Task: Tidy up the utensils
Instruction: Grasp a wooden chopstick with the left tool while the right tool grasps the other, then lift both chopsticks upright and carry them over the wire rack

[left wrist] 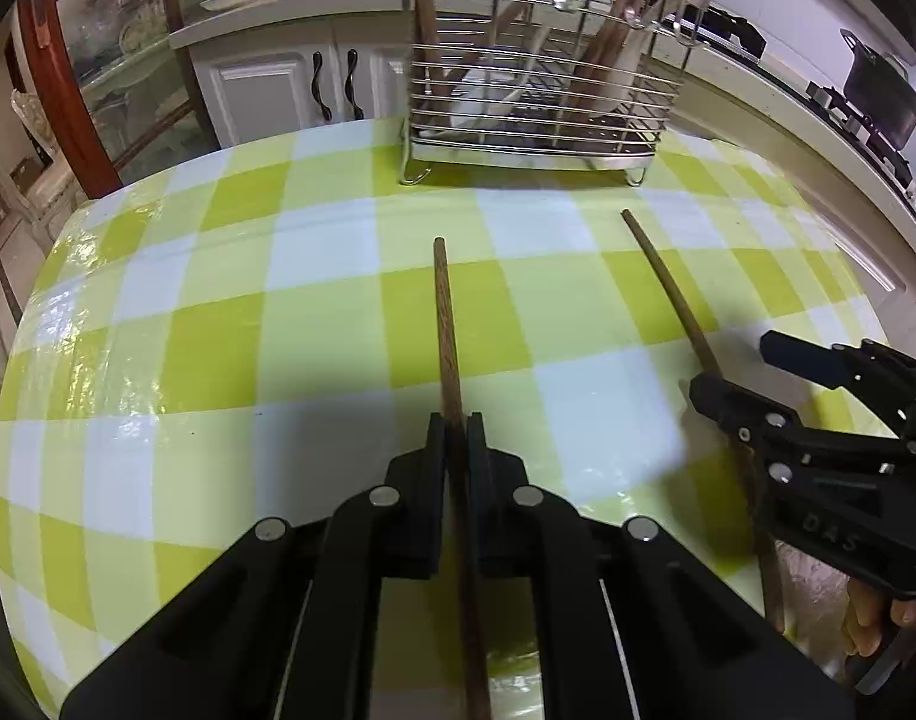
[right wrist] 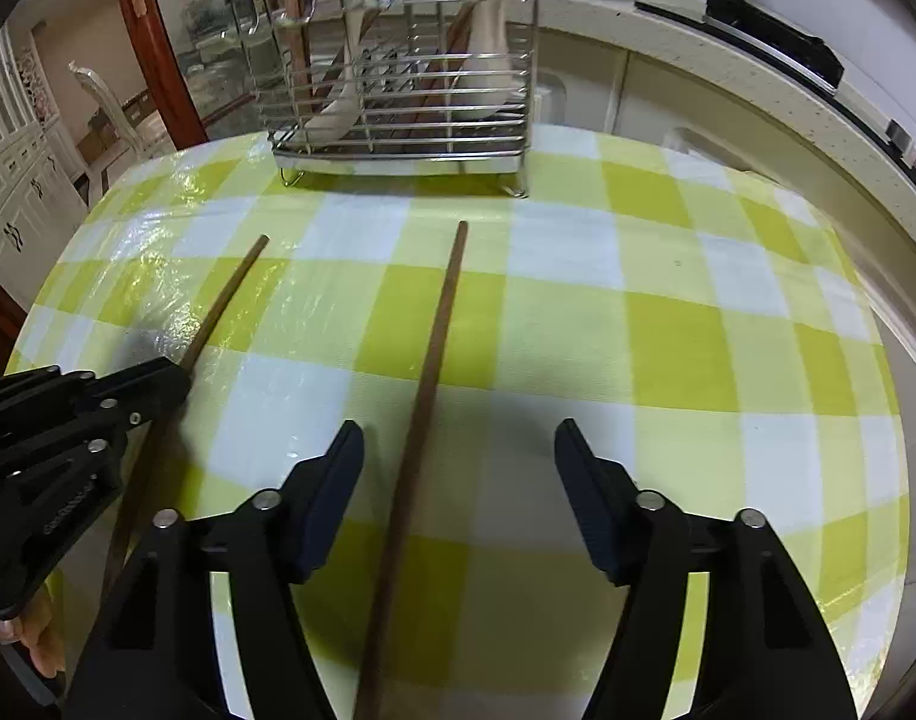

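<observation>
Left gripper (left wrist: 456, 438) pinches one chopstick (left wrist: 447, 336) while the right gripper (right wrist: 458, 468), jaws wide, straddles the other chopstick (right wrist: 425, 396) on the desk (right wrist: 667, 312); it should centre before closing, with the rack (right wrist: 398, 90) ahead.

Both grippers, left (left wrist: 458, 438) and right (right wrist: 458, 468): matte black plastic, silver rivets, embossed lettering; bare fingers (left wrist: 871, 624) behind.

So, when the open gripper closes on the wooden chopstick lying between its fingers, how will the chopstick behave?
The chopstick looks like thin, straight wood, so it is probably stiff and light. Its shaft looks round, so on the glossy tablecloth it may roll if the right gripper nudges it.
</observation>
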`<state>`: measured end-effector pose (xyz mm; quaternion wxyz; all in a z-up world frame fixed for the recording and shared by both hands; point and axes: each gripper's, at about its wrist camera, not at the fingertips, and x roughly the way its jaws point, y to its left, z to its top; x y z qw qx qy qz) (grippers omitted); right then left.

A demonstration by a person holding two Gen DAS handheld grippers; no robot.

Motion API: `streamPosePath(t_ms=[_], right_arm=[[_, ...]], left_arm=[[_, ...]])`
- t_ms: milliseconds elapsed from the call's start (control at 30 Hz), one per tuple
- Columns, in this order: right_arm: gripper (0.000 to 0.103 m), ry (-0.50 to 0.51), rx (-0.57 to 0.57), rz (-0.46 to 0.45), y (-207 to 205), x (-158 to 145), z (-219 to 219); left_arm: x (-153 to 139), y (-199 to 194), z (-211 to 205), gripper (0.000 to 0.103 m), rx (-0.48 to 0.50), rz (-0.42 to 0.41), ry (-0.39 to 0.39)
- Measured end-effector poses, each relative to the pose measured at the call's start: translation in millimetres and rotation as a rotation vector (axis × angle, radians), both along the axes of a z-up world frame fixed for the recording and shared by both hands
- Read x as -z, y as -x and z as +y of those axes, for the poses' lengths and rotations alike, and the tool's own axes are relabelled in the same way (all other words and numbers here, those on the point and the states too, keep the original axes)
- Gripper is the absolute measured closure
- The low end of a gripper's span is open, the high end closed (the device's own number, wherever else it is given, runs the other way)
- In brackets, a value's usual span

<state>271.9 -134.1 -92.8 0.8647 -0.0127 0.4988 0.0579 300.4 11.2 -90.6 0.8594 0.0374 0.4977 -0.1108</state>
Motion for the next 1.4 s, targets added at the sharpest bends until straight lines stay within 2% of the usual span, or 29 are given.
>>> streamPosePath(t_ms=[133, 267, 467, 700, 1400], right_arm=[[0.052, 0.007, -0.012, -0.001, -1, -2, 4], [0.067, -0.001, -0.045, -0.008, 1, -3, 8], [0.091, -0.019, -0.050, -0.020, 0, -3, 4], [0.094, -0.084, -0.038, -0.045, 5, -10, -12], [0.094, -0.111, -0.034, -0.178, 37, -69, -30]], left_arm=[[-1, -1, 2, 0.095, 0.009, 0.008, -0.004], [0, -2, -1, 0.095, 0.016, 0.004, -0.013], [0, -4, 2, 0.096, 0.005, 0.007, 0.017], [-6, -2, 4, 0.096, -0.012, -0.013, 0.042], [-64, 30, 8, 0.097, -0.019, -0.140, 0.086]])
